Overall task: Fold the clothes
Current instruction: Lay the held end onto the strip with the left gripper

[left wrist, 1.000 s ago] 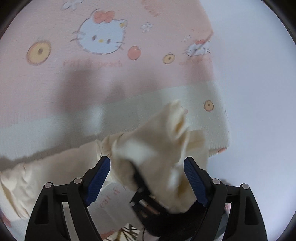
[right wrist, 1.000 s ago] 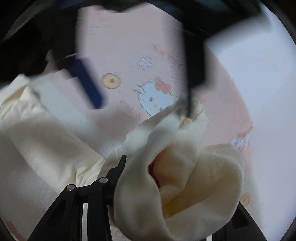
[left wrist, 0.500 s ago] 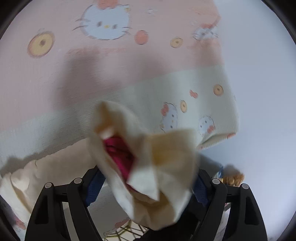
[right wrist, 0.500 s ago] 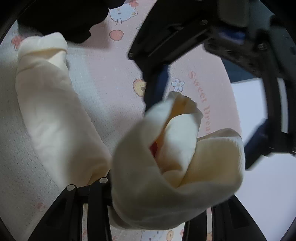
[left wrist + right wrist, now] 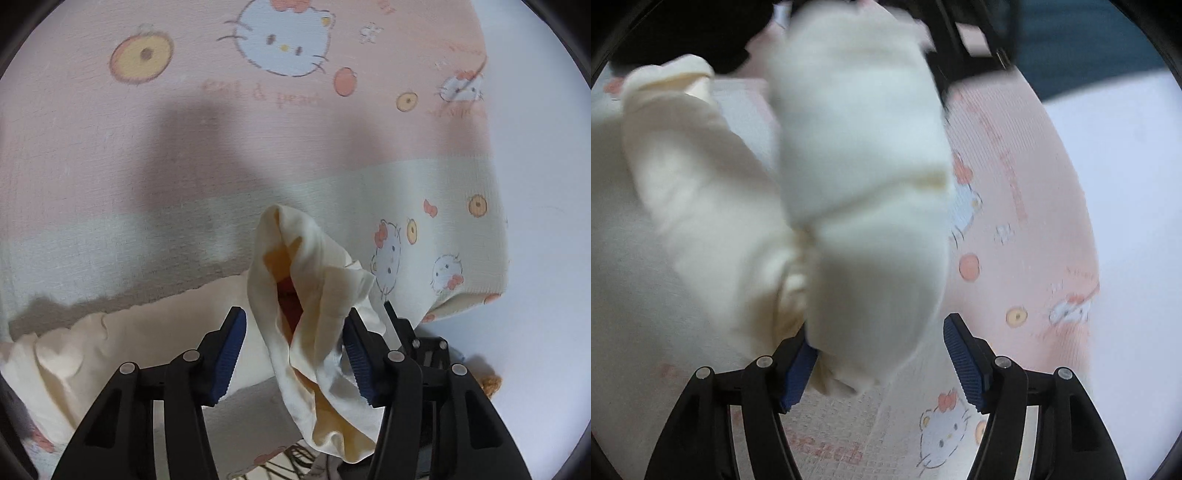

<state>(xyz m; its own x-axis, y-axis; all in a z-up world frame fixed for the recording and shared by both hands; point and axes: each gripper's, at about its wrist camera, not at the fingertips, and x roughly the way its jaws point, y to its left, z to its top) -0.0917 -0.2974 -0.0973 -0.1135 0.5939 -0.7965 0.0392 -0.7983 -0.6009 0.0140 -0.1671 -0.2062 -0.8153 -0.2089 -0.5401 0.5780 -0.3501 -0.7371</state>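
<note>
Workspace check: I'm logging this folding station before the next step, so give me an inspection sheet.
Surface: pink and cream cartoon-print blanket over a white top.
Job's things: cream garment, bunched, red inside; more lies flat.
Clutter: small brown object at the blanket's edge.
Grippers: left tool open around the bunch; right tool open, cloth blurred above.
Cables: nothing seen.
Surroundings: dark area behind.
</note>
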